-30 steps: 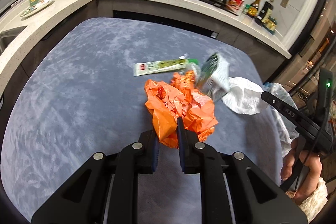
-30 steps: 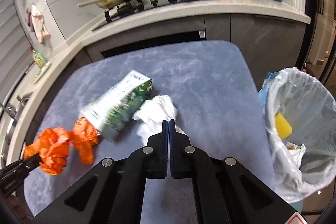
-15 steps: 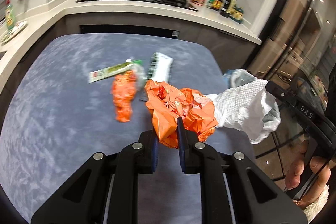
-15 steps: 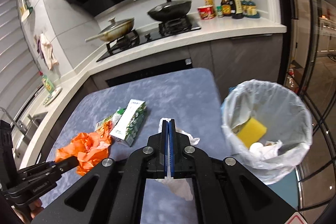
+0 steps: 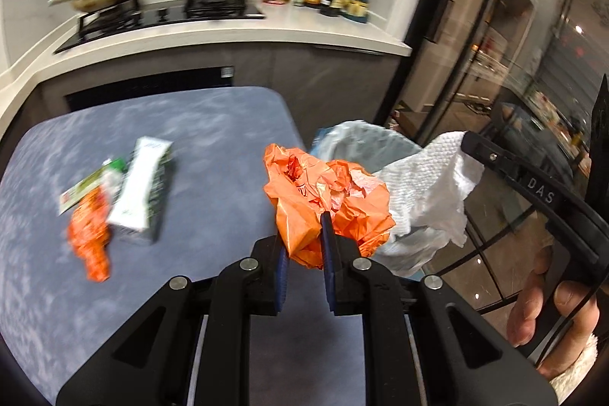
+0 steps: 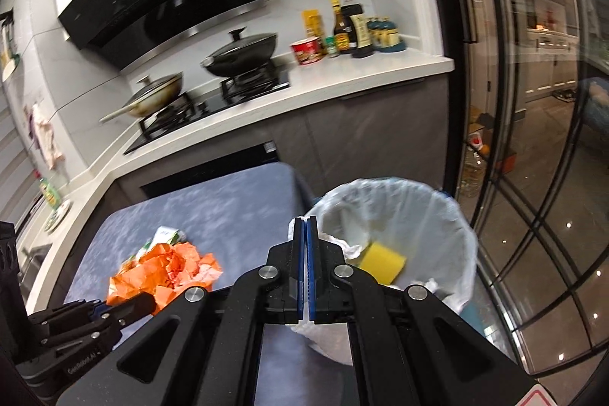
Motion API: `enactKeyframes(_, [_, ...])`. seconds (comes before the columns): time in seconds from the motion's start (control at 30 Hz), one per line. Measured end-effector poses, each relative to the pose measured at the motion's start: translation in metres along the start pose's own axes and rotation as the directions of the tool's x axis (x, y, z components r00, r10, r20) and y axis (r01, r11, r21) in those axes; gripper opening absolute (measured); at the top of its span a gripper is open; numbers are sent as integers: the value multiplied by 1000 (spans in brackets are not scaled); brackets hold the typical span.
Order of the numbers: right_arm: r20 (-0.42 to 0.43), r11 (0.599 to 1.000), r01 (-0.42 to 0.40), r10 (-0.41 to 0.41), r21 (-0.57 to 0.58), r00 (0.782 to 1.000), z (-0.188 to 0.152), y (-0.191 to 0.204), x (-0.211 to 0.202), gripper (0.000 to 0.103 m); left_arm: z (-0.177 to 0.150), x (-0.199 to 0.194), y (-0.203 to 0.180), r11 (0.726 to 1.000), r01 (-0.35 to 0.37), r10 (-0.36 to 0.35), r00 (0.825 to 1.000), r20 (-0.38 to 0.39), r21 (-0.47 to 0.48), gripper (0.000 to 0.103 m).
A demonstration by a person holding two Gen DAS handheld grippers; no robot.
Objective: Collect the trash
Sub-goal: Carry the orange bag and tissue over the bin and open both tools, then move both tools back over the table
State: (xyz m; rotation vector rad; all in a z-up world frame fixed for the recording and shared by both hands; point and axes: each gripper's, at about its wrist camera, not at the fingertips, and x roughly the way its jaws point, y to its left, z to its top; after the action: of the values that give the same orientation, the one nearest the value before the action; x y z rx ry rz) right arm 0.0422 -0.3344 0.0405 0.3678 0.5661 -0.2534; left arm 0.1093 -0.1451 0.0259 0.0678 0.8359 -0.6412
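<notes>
Step in hand: carrying two pieces of trash to bin, judged mid-transfer. Left gripper (image 5: 304, 234) fingers clenched on orange bag (image 5: 327, 193), frame centre. Right gripper (image 6: 306, 246) fingers clamped on paper towel (image 5: 422, 185), over bin (image 6: 453, 215) mouth, lower right of its view. Next move probably calls for releasing towel over opening, then bringing bag across. Bin holds yellow sponge (image 6: 382, 261). Carton (image 5: 142, 193) and orange wrapper (image 5: 91, 238) remain on blue-grey bench (image 5: 213, 124), left. Kitchen: stove with wok (image 6: 239, 54) upper centre, glass door right.
</notes>
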Motion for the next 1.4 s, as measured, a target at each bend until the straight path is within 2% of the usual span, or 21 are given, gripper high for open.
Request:
enactKeyframes(0.4, [-52,997,66,-64,33,997,5,-57,42,1,28,77,-73,994,21,-17,999,-44,106,15])
enactKeyframes(0.67, [-99,994,97,-92,49,991,-2,-79,61,2,32,115,-94,990,22,-10,996,-85,141,15])
enactKeyframes(0.8, [-96,991,125,-120,48,988,-7,-83,58,9,31,125,-101,986,18,-4,996,-88,164,16])
enactKeyframes(0.83, [-98,990,130,-125,48,987,-8,-84,58,10,31,126,-102,986,16,-1,996,-90,165,19])
enactKeyframes(0.9, [-99,989,135,-129,53,987,-10,-87,57,20,31,128,-103,986,2,12,996,-87,164,39])
enactKeyframes(0.93, [-95,988,142,-136,58,986,-11,-88,56,24,30,127,-104,987,-7,19,997,-77,159,53])
enactKeyframes(1.03, [-85,985,153,-147,78,986,-12,-93,52,29,30,125,-103,987,-26,35,998,-56,157,63])
enactKeyframes(1.1, [-82,984,153,-146,91,986,-13,-95,49,32,31,124,-102,988,-21,30,998,-58,152,63])
enactKeyframes(1.4, [-71,987,142,-137,78,988,-14,-81,39,32,30,109,-90,991,-29,35,998,-43,133,64])
